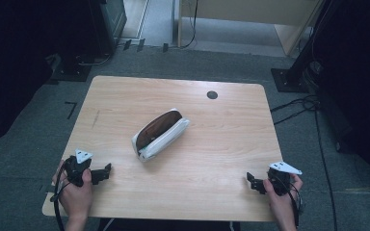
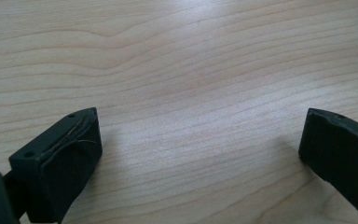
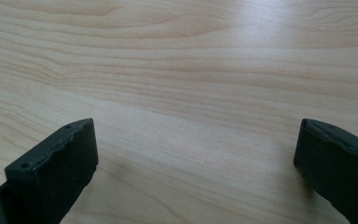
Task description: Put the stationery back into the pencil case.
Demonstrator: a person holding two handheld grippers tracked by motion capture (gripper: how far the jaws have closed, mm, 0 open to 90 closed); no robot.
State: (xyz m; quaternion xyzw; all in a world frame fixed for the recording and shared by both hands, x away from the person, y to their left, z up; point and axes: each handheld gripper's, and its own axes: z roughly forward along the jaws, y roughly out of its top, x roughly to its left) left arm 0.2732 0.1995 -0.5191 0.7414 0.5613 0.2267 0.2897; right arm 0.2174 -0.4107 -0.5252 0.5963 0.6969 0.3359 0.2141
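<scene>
Your two grippers sit at the table's [image 1: 125, 91] near edge, one by each near corner. Your left gripper [image 1: 107, 172] is by the near left corner, its black jaws spread wide over bare wood and grasping nothing. One pouch [image 1: 160, 134] lies at the table's middle, well apart from both grippers: a long, soft, white case set on a slant, its top gaping to show a dark brown inside. Your right gripper [image 1: 250, 180] is by the near right corner, jaws likewise released and empty. One small dark round hole [image 1: 212, 95] marks the pale, grained tabletop near the far edge.
</scene>
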